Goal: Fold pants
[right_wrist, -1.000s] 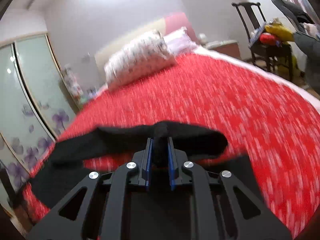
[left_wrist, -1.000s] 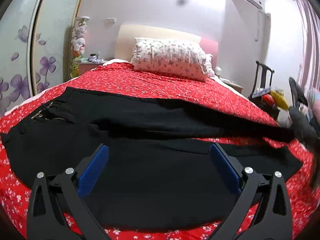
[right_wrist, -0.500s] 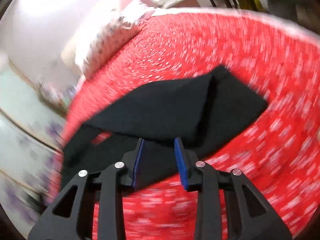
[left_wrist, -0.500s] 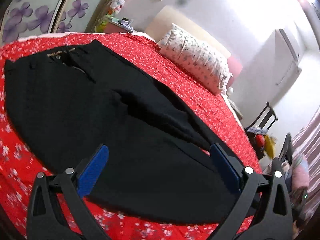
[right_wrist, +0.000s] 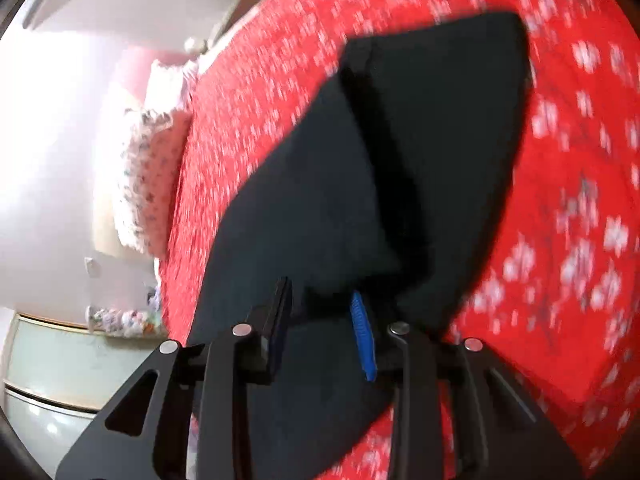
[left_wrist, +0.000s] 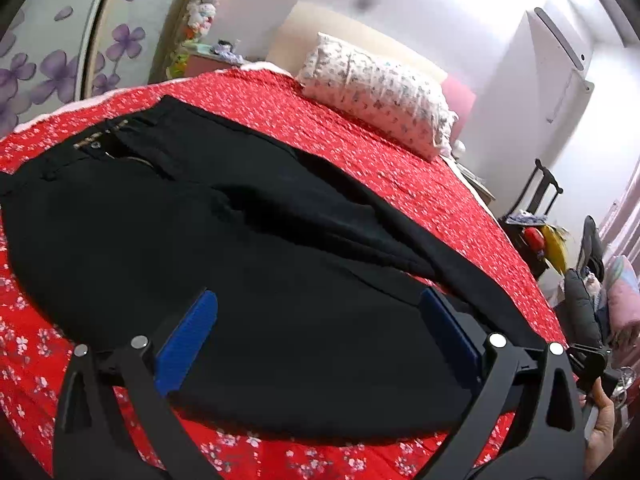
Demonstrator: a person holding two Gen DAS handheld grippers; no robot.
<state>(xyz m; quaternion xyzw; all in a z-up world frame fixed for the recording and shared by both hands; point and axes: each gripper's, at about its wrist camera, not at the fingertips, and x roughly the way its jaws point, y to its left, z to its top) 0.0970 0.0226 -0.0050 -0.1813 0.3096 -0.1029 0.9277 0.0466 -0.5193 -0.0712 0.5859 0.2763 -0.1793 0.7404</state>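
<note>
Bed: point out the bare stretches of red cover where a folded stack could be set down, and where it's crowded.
Free: the red bedcover between the black pants and the floral pillow, and the strip at the near edge beneath the left gripper. Crowded: the middle, covered by the pants, and their leg ends by the right gripper.

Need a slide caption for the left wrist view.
Open left gripper hovers over black pants spread on a red floral bedspread.

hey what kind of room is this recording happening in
Most likely a home bedroom. A bed with a red floral bedspread fills the view, a flowered pillow leans against the headboard, and wardrobe doors with purple flower decals stand beside it.
</note>
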